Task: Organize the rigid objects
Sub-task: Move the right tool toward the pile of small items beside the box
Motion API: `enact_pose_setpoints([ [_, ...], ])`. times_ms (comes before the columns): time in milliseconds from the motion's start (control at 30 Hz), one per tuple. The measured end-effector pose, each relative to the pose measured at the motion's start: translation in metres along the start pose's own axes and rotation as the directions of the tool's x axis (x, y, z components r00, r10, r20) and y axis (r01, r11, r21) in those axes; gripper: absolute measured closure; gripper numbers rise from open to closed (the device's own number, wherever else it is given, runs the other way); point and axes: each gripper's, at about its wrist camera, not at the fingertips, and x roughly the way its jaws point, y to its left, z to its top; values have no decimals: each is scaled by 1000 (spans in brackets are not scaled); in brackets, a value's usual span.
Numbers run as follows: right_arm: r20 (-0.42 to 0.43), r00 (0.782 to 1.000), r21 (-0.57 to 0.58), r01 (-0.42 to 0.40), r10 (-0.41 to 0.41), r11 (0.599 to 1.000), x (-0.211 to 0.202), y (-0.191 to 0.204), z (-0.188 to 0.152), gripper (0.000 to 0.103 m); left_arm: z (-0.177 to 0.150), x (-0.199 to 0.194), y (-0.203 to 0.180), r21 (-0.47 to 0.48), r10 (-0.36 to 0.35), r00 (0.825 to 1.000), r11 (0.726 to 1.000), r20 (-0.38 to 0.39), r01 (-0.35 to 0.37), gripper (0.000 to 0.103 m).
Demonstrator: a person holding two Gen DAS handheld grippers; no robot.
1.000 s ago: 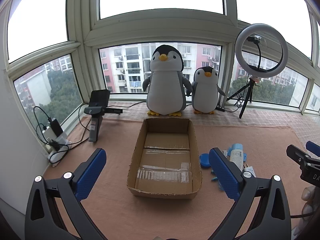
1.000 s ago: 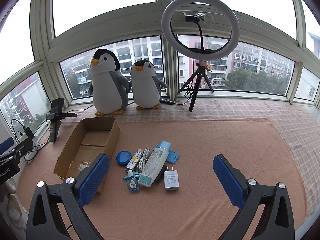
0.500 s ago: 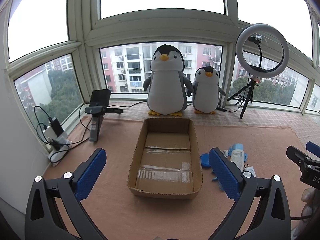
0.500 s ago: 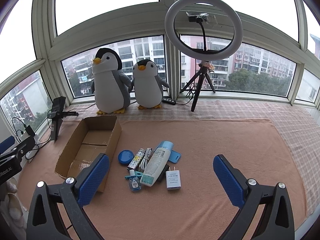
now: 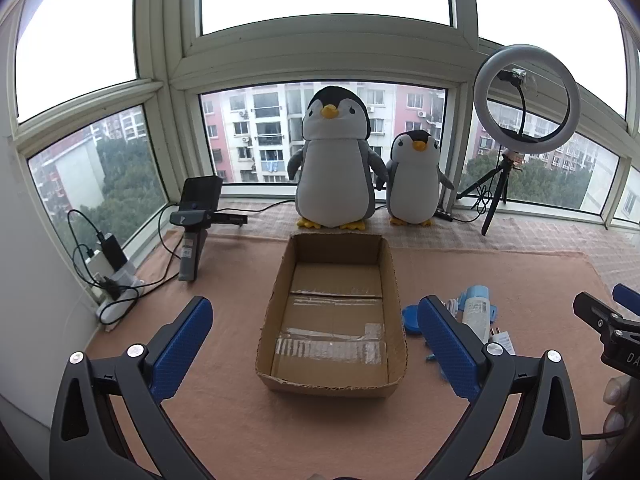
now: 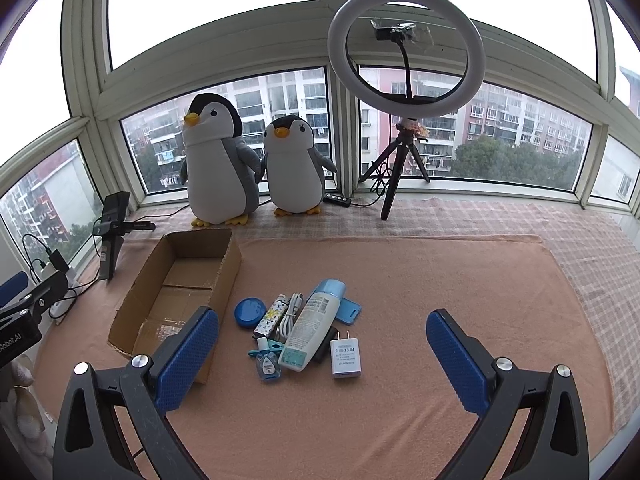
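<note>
An open, empty cardboard box [image 5: 334, 386] lies on the peach mat, also in the right wrist view [image 6: 224, 268]. Right of it is a pile of small items: a white lotion bottle [image 6: 310, 330] with a light blue cap, a round blue lid [image 6: 250, 312], a white charger plug [image 6: 345, 359], a patterned tube [image 6: 272, 316], a white cable [image 6: 290, 312], a small dropper bottle [image 6: 267, 366] and a blue flat case [image 6: 348, 310]. My left gripper [image 5: 316, 336] is open and empty, in front of the box. My right gripper [image 6: 322, 340] is open and empty, above the pile's near side.
Two plush penguins [image 5: 336, 164] [image 5: 416, 178] stand at the window behind the box. A ring light on a tripod [image 6: 406, 52] stands at the back right. A phone stand [image 5: 196, 216] and a charger with cables [image 5: 112, 268] sit at the left edge.
The right wrist view has shifted slightly rightward and closer to the pile. The left gripper has barely moved. Both stay open.
</note>
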Motion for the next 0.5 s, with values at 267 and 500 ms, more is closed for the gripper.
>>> enact_pose_setpoints([
  [267,-11,1000,-2,-7,7,1000,3,3,0,0,-1,4,0,-2,-2,1000,1000,-10,2,1],
  [500,-23,1000,-8,-12,12,1000,7,6,-1,0,-2,10,0,0,-1,1000,1000,-24,1,1],
])
